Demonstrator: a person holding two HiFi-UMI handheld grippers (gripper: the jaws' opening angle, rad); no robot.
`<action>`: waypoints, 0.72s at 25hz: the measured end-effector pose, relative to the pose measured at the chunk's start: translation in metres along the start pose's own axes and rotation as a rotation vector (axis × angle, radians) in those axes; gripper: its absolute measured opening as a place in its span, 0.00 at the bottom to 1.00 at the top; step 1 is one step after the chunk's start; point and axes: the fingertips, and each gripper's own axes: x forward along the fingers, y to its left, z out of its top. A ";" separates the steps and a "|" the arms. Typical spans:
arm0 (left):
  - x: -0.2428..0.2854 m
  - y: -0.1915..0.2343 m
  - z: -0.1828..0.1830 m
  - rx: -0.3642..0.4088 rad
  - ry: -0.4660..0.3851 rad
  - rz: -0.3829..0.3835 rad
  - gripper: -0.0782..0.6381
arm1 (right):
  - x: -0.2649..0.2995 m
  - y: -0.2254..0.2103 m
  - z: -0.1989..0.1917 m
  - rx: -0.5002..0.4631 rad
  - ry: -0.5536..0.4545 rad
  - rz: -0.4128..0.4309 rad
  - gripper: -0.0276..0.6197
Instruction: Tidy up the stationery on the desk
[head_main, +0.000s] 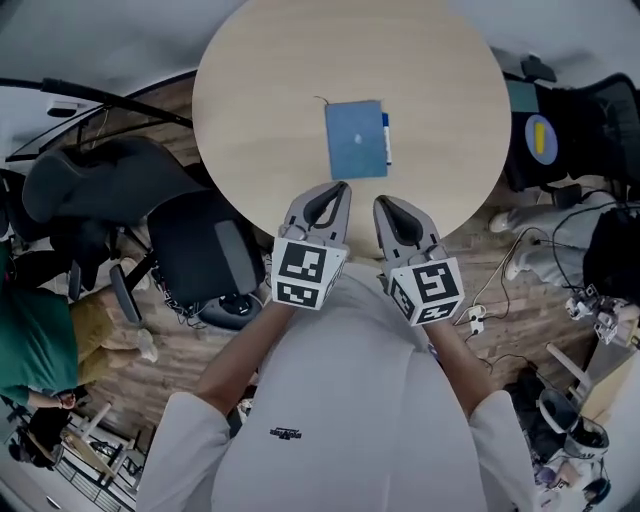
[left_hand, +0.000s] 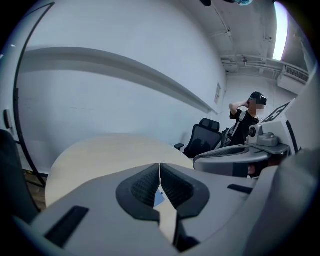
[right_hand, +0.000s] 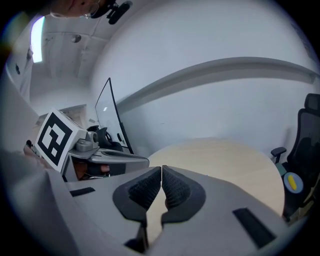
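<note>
Pale wood bench (head_main: 260, 100), head view: a blue notebook (head_main: 356, 139) lies near its centre, a pen (head_main: 386, 138) along the notebook's right edge, while the left gripper (head_main: 338, 192) and right gripper (head_main: 386, 205) hover at the near rim. Left gripper view: jaws pressed together, holding nothing. Right gripper view: jaws likewise closed and empty. Either would need to part its jaws before lowering squarely over the pen.
</note>
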 end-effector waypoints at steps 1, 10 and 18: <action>0.000 -0.002 0.002 0.007 0.000 -0.004 0.14 | -0.001 0.002 0.002 -0.001 -0.006 -0.001 0.10; 0.006 -0.003 0.009 0.030 -0.022 -0.015 0.14 | 0.017 -0.003 0.001 0.056 -0.017 -0.015 0.09; 0.010 -0.011 0.003 0.029 -0.009 -0.019 0.14 | 0.016 -0.003 -0.011 0.054 0.009 -0.002 0.09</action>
